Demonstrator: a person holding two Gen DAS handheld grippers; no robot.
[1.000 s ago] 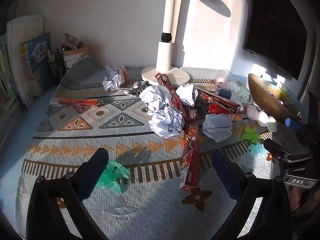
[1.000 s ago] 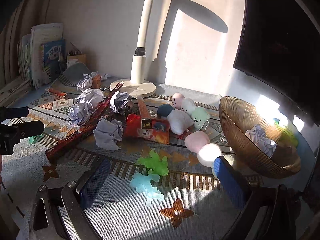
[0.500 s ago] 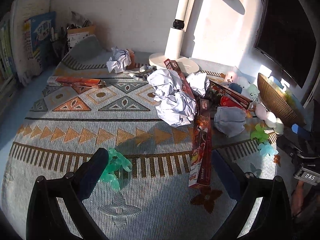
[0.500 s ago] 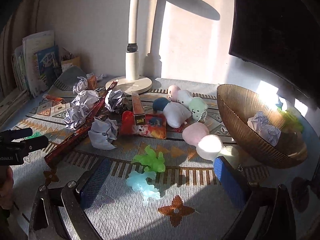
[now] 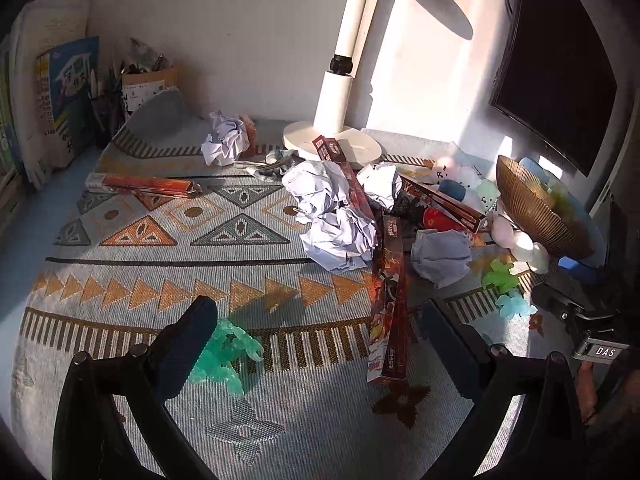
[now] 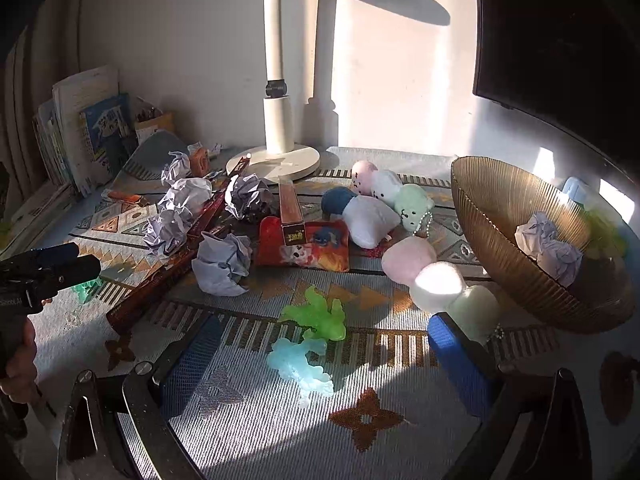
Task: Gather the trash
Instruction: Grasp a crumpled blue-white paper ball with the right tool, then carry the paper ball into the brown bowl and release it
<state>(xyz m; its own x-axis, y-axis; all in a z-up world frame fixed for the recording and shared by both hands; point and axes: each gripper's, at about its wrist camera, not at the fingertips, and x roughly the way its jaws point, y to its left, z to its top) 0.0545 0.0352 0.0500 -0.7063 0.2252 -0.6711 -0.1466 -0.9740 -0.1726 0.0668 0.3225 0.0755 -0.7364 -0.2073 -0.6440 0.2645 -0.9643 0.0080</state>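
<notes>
Lying lengthwise away from wide-open, empty left gripper [image 5: 316, 344], long wrapper box [image 5: 388, 300].

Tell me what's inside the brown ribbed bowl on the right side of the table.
The right wrist view shows the brown bowl holding crumpled white paper against its far wall. Its near wall hides the bottom, so anything lying there cannot be seen.

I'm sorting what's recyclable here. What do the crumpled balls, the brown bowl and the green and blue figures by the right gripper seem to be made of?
Crumpled balls: white paper, matte, with sharp creases. Brown bowl: probably amber glass or clear plastic, finely ribbed, glossy, light passing through. Green figure and blue figure: translucent and glossy, likely soft rubbery plastic or gel; hardness can't be judged.
</notes>
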